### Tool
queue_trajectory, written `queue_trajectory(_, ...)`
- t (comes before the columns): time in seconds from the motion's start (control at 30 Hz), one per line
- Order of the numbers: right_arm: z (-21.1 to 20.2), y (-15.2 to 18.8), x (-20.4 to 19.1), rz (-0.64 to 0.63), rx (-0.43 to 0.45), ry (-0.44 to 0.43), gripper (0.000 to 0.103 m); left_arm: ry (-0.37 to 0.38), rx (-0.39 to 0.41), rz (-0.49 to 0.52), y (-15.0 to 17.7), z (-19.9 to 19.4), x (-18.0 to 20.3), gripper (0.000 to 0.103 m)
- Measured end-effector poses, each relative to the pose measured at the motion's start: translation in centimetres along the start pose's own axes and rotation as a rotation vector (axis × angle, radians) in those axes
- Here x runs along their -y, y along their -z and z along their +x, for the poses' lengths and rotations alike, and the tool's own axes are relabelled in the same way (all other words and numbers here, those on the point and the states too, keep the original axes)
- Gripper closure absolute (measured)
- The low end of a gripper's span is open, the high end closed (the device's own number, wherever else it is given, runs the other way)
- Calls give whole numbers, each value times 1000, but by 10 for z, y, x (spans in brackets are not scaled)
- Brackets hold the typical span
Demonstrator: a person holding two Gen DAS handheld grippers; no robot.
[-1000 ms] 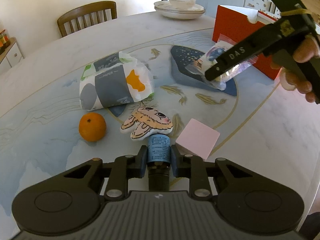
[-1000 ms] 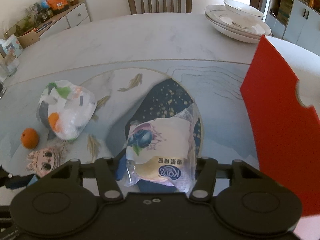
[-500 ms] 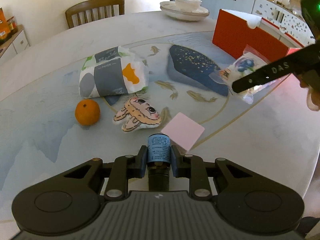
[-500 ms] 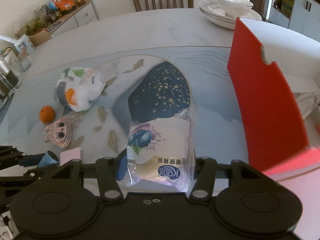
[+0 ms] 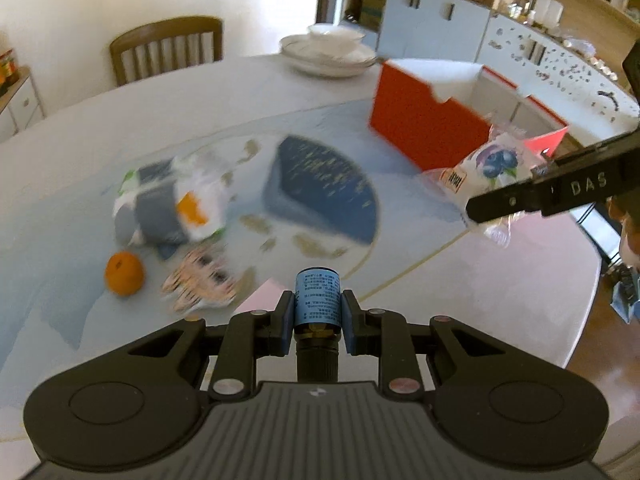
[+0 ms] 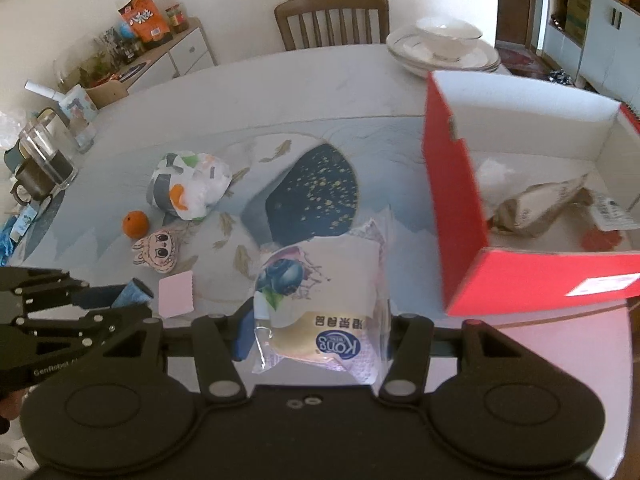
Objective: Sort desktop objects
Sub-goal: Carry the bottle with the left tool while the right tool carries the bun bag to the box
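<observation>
Jaws around bottle (image 5: 318,298) (bread (image 6: 320,312) likewise)

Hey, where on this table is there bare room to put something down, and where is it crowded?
Bare table runs between the chair and the stacked dishes, down to the red box. Crowded: the tissue pack, orange, cartoon toy and pink pad cluster together.
</observation>
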State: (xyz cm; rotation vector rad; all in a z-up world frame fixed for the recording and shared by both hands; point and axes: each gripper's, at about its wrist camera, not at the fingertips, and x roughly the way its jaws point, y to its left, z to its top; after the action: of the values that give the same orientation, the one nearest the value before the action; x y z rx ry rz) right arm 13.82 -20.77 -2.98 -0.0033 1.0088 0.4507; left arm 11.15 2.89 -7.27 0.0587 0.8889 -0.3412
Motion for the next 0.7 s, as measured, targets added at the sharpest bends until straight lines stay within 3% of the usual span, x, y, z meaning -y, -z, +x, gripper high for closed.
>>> queue_trajectory(0.27,-45,-5,36,3,68,37,49,62,62,62,-48,-1,43,80)
queue_trajectory(0.7,-72,-18,116,38,128,91,49,102,119,162,-115,22,112,80)
